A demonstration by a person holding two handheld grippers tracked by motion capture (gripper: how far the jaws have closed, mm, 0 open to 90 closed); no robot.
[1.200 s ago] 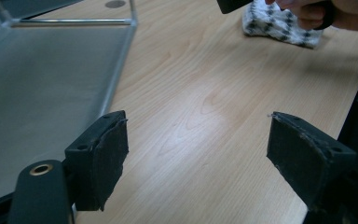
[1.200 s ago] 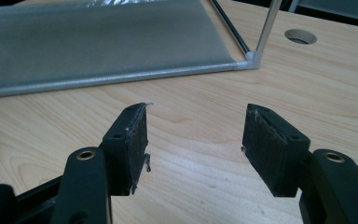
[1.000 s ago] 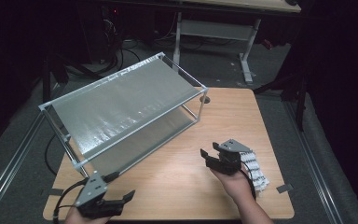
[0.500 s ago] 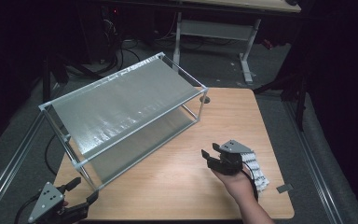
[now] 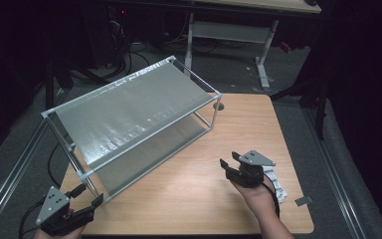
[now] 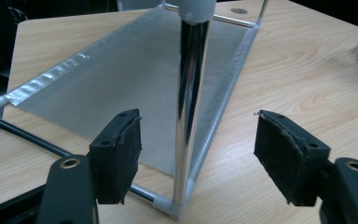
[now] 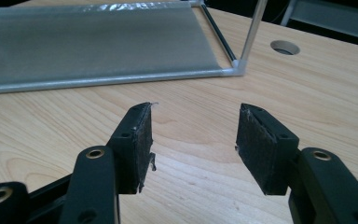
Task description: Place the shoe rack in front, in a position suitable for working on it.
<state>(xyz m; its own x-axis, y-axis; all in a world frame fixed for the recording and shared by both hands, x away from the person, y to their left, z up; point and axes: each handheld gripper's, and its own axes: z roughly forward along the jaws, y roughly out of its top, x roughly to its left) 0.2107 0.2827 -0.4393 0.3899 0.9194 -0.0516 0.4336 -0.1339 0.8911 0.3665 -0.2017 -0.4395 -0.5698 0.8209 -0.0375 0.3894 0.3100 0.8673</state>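
I can read no brand, label or writing anywhere on the rig or the table.

On the light wooden table with visible grain (image 5: 238, 199) stands a two-tier rack of thin chrome tubes with grey translucent mesh shelves (image 5: 129, 107). It sits toward the left and far side of the tabletop, angled across it. White plastic joints cap its corners, and a shiny foil-like strip runs along the edge of the lower shelf in my left gripper view.

My left gripper (image 5: 87, 208) hovers at the near left corner of the table, just beside the rack's near corner. From its own camera I see the left gripper (image 6: 196, 154) with its jaws spread wide, and the rack's polished upright corner post (image 6: 190, 102) stands between them, touching neither rough black foam pad.

My right gripper (image 5: 232, 167) is over the right part of the table, held by a hand (image 5: 256, 191), well apart from the rack. From its own camera, the right gripper (image 7: 193, 144) has its jaws wide apart too, holding nothing, with bare wood between the worn, fuzzy pads. Beyond it lie the rack's lower shelf and a round cable hole in the tabletop (image 7: 285, 47).

A white, ridged object (image 5: 277, 180) lies just beside my right hand; I cannot tell what it is.
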